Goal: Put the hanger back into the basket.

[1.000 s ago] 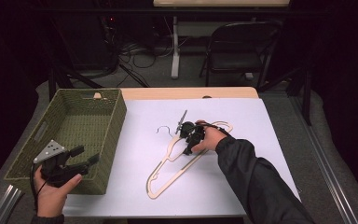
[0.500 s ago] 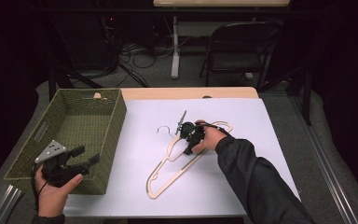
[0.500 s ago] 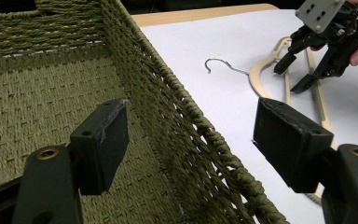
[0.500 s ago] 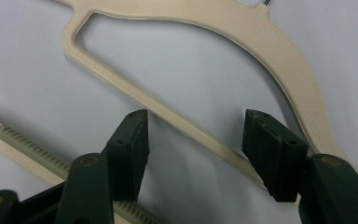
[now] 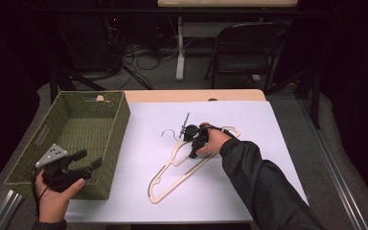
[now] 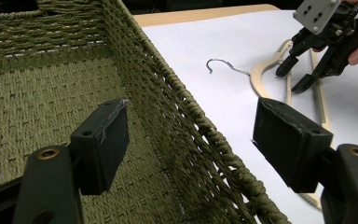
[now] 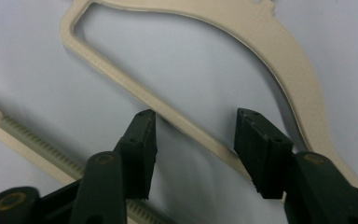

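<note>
Right tongs (image 5: 190,144): held over the hangers near the middle of the white tabletop (image 5: 268,124), pointing down at them. Jaws apart and just closing in; a thin bar of the upper hanger (image 7: 279,51) passes between the pads, which do not press on it. In the left gripper view the right tongs (image 6: 298,77) show at top right, jaws spread, tips just above the hangers.

Left tongs (image 5: 90,164): held in the left hand (image 5: 55,194) at the near corner of the basket (image 5: 120,120). Jaws wide apart, nothing between the pads; in the left gripper view the left tongs (image 6: 191,135) straddle the basket's right wall, one pad over the inside, the other over the tabletop.

Hangers, two, cream: lying flat on the tabletop, one crossed over the other, just right of the basket and apart from it. The lower hanger (image 5: 172,177) reaches toward the near edge. A metal hook (image 5: 170,132) points toward the basket; it also shows in the left gripper view (image 6: 219,65).

Basket, green, woven, rectangular: on the left part of the tabletop, with a handle slot (image 5: 41,135) in its left wall.

Right hand (image 5: 215,141): dark sleeve (image 5: 263,187) coming in from the lower right.

Background: folding chair (image 5: 247,48) and cables (image 5: 139,52) on the floor beyond the tabletop.
</note>
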Tool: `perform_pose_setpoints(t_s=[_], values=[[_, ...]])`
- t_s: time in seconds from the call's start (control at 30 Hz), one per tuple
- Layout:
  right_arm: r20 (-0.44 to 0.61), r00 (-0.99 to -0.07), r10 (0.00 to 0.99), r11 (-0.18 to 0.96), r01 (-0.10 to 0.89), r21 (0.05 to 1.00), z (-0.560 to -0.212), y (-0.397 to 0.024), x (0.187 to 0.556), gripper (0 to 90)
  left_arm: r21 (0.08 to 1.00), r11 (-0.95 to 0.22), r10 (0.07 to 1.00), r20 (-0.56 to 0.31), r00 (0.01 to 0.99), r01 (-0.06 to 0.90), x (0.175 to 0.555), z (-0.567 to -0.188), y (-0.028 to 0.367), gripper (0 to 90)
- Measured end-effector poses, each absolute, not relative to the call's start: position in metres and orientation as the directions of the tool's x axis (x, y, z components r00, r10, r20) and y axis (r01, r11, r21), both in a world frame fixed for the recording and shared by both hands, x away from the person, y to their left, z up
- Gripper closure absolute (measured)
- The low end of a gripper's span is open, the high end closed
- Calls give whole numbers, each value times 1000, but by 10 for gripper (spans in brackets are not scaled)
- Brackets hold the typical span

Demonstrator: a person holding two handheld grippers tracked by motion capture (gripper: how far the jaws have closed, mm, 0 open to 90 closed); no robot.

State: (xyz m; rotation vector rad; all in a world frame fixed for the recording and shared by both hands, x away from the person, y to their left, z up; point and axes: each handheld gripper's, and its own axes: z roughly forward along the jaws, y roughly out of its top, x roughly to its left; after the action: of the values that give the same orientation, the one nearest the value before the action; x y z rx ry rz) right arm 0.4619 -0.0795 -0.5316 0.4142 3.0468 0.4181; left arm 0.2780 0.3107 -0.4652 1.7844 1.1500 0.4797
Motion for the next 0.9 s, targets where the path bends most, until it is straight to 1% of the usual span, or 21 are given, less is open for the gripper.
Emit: perform_pose_setpoints(t_s=[0.03,0.07,0.1,0.13,0.17,0.2,0.37,0.4,0.43,0.6,0.67,0.7,0.9], values=[[-4,-964,267,933,257,253,-531,-78,460,559,858,-130,862,-151,484,498,278,-465,311,268],[-4,-964,267,933,257,253,-531,-78,460,559,858,-130,862,-151,484,498,278,-465,311,268],[3,-964,265,938,258,232,-530,-76,458,628,858,-129,861,-151,485,497,278,-465,311,268],[3,-964,265,938,258,232,-530,-76,458,628,858,-128,862,-151,484,497,278,-465,311,268],[4,-967,255,945,250,212,-529,-77,457,695,859,-127,862,-152,484,496,278,-465,312,270],[4,-967,255,945,250,212,-529,-77,457,695,860,-125,862,-153,483,495,278,-465,312,270],[31,-976,216,961,218,172,-528,-82,454,841,860,-126,862,-152,483,495,278,-465,312,272],[39,-976,213,963,216,159,-527,-83,453,850,860,-125,862,-152,483,495,278,-464,312,272],[51,-970,239,957,244,154,-528,-83,453,850,860,-125,862,-152,483,495,278,-464,312,272],[62,-970,236,959,242,150,-527,-85,453,851,860,-129,861,-151,486,494,278,-465,310,274],[65,-971,232,963,238,124,-525,-85,454,851,860,-129,860,-151,487,494,278,-465,310,274],[62,-970,235,959,242,146,-526,-85,453,851,860,-129,860,-151,488,494,278,-465,310,276],[56,-971,232,959,238,153,-526,-86,452,851,859,-129,859,-152,488,495,278,-465,310,278]])
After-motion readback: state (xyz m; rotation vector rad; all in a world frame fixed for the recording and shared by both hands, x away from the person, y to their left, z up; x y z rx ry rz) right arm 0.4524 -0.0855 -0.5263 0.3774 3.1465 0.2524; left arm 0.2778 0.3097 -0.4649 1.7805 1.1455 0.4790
